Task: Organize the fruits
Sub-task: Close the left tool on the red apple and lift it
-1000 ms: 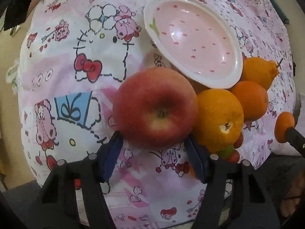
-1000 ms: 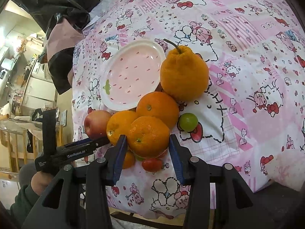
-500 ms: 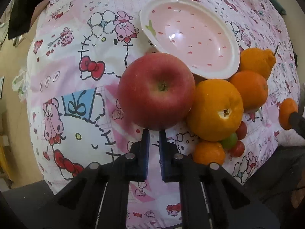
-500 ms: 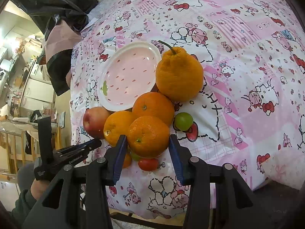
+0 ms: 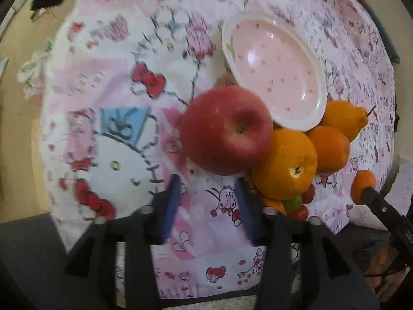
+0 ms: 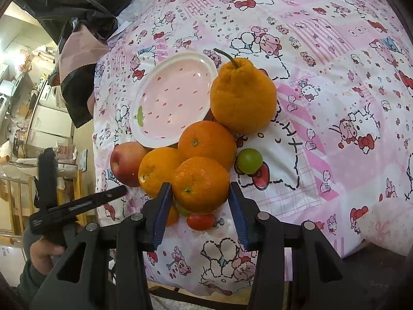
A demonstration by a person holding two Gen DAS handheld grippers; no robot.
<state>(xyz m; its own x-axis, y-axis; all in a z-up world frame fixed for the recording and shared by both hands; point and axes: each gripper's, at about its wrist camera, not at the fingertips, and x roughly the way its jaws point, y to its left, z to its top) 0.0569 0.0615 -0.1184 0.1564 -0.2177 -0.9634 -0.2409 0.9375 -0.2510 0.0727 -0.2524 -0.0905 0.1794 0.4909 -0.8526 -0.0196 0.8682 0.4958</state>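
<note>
Your left gripper (image 5: 209, 201) is spread wide, holding nothing, blue pads just short of the red apple (image 5: 227, 131). The apple sits on the Hello Kitty tablecloth (image 5: 108, 108), stem dimple facing the lens, touching the navel orange (image 5: 286, 165) and tucked against the rim of the pink strawberry plate (image 5: 317, 77). Your right gripper (image 6: 200, 209) has its fingers parted with pads flanking the front mandarin (image 6: 200, 184); contact isn't clear, so I can't tell if it's gripping. Left view is motion-blurred. Only the right view shows the full pile: the bumpy sumo citrus (image 6: 242, 98) with stem, a green lime (image 6: 249, 160), a cherry tomato (image 6: 200, 221), plus your left hand (image 6: 42, 255) on its handle.
</note>
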